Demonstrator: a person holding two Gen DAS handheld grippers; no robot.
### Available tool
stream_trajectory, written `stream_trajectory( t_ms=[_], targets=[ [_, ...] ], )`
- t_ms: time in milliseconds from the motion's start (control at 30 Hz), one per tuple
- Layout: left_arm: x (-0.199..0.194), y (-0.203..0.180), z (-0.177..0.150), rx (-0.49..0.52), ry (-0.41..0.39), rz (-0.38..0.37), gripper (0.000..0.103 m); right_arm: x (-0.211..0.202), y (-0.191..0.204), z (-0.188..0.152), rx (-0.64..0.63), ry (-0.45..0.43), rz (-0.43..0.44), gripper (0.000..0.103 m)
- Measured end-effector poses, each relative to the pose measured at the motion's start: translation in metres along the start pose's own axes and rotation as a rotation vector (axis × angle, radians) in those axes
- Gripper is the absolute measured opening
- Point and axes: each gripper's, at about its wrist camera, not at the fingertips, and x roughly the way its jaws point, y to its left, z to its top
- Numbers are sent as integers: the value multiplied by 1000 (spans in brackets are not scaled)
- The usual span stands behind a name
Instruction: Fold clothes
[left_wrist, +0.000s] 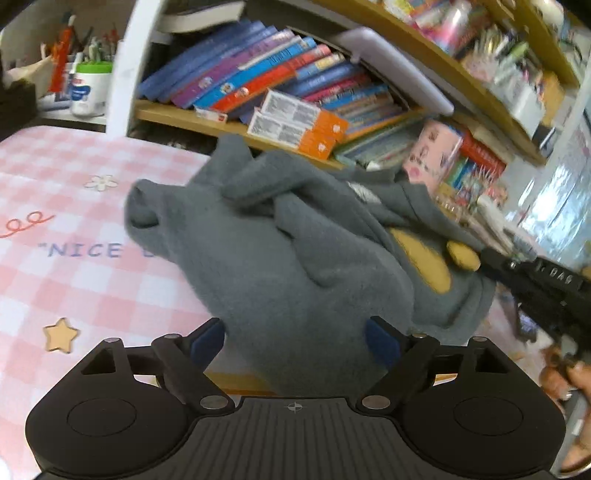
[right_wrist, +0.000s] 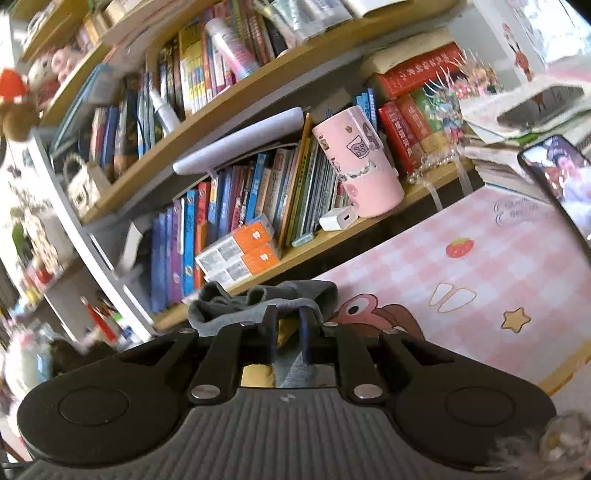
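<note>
A grey fleece garment (left_wrist: 280, 243) with yellow patches hangs bunched above the pink checked table mat (left_wrist: 74, 221). My left gripper (left_wrist: 295, 339) is open, its blue-padded fingers on either side of the hanging cloth. My right gripper (right_wrist: 288, 332) is shut on the garment's edge (right_wrist: 258, 299), which bunches above its narrow blue-padded fingers. In the left wrist view the right gripper (left_wrist: 517, 269) shows as a black arm holding the cloth at the right.
A wooden bookshelf (right_wrist: 236, 155) full of books stands close behind the table. A pink cup (right_wrist: 362, 166), a white charger (right_wrist: 338, 219) and orange boxes (right_wrist: 240, 254) sit on it. A phone (right_wrist: 565, 181) leans at the right. A pen holder (left_wrist: 90, 88) stands far left.
</note>
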Motion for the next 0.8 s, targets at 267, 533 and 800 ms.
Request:
stream_trajectory(
  t_ms=[267,533,800],
  targets=[
    [16,20,5,-118,-22,-54,29,7,16,-6,-133,51,-10,48],
    [-83,39,72,-87,-515,107,0,13,17,-10,-140,99,-13,43],
    [-100,68,64,-64,-440,219,44,21,28,-21,-124,217,125,54]
  ],
)
